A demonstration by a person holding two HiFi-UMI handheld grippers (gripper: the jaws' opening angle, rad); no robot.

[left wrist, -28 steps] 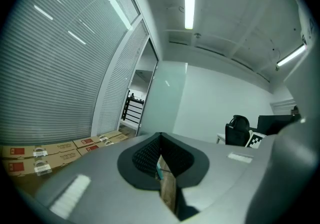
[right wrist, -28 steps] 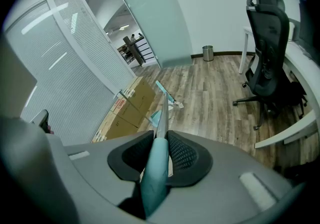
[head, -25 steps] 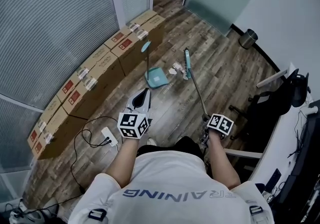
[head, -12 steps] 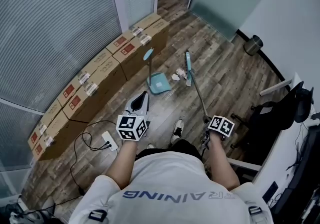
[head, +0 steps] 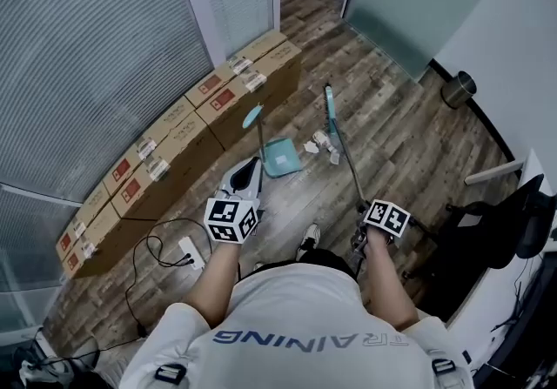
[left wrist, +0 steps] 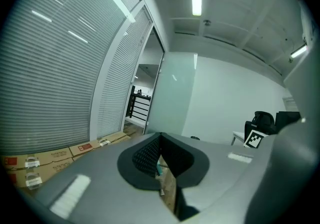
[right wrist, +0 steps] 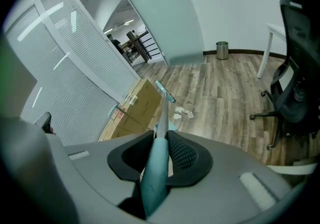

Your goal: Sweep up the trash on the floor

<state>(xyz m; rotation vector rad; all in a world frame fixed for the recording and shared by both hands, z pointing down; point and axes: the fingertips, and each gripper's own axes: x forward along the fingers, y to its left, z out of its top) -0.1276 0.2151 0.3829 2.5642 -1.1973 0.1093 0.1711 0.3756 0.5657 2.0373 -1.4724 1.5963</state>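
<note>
Wood-plank floor [head: 392, 144], head view: one upright dustpan [head: 280, 157] and about three pale trash scraps [head: 320, 144] at twelve o'clock sit nearer the person than a second ago. Left gripper view: the left gripper [left wrist: 161, 155] has its jaws pressed together, empty. Right gripper view: the right gripper [right wrist: 161, 150] clamps the one broom [right wrist: 155, 173] by its teal grip, with the scraps at one o'clock.

The head view looks steeply down from above the person's shoulders onto the wood floor [head: 392, 135], with the left claw [head: 251, 165] at 9 o'clock of centre and the right claw [head: 360, 204] at 4. The left claw view sits close behind its jaws and faces almost level. The right claw view tilts floorward. All three views share the cardboard boxes [head: 187, 130]. The head and right claw views also share the bin [head: 459, 89], at 2 o'clock in both.
</note>
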